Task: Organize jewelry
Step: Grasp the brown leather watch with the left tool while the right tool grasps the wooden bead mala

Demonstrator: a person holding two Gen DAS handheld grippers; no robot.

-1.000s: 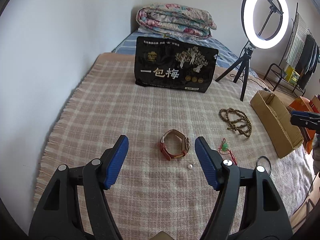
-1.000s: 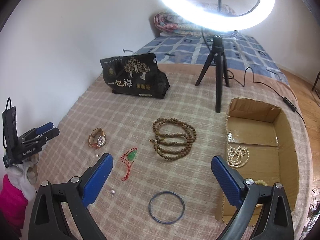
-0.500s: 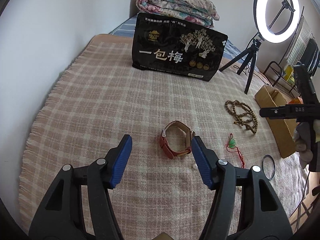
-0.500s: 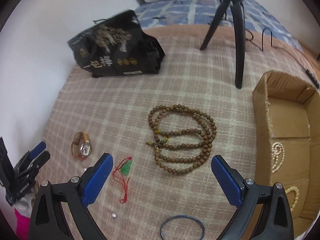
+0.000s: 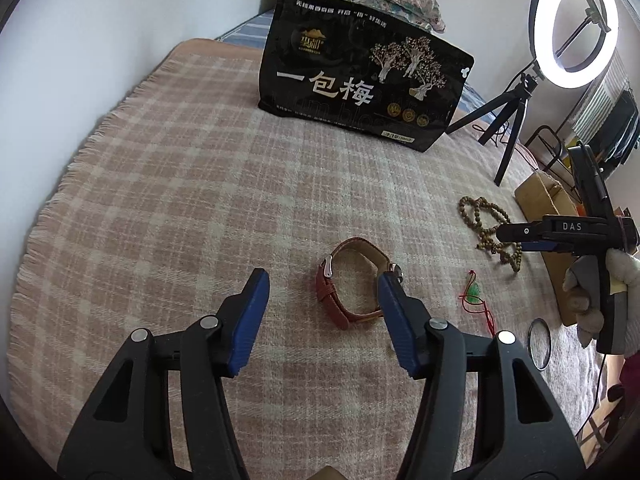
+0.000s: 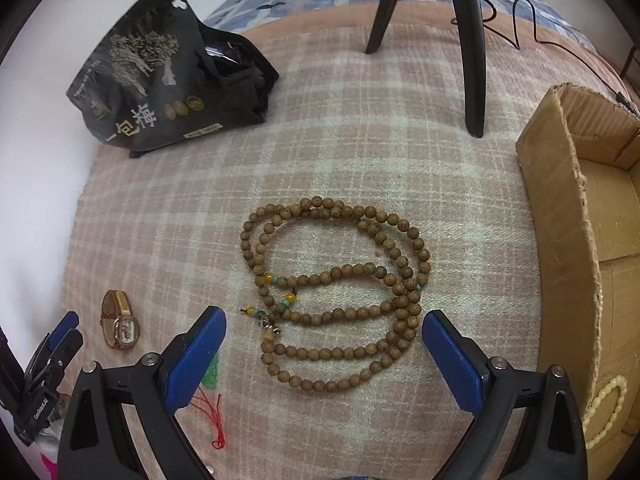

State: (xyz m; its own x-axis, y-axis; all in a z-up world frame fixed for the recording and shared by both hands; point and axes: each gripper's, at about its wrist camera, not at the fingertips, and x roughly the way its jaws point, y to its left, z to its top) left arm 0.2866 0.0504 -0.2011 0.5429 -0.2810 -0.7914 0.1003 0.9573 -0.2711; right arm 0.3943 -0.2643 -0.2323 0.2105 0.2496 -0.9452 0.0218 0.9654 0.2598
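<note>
A brown leather watch (image 5: pixel 352 280) lies on the plaid blanket, just ahead of my open left gripper (image 5: pixel 322 280); its right fingertip sits beside the strap. It also shows in the right wrist view (image 6: pixel 120 320). My open right gripper (image 6: pixel 322 320) hovers low over a coiled wooden bead necklace (image 6: pixel 336 292), the jaws standing either side of its near end. A green pendant on red cord (image 5: pixel 474 294) and a dark bangle (image 5: pixel 538 342) lie to the right. A cardboard box (image 6: pixel 576 240) holds cream bead strings (image 6: pixel 606 404).
A black snack bag (image 5: pixel 360 76) stands at the back of the blanket. A ring light on a tripod (image 5: pixel 516 120) stands back right, its legs (image 6: pixel 472 48) near the box. The wall runs along the left.
Both grippers moved forward and down: the left closer to the watch, the right closer over the wooden beads. Both stayed open.
</note>
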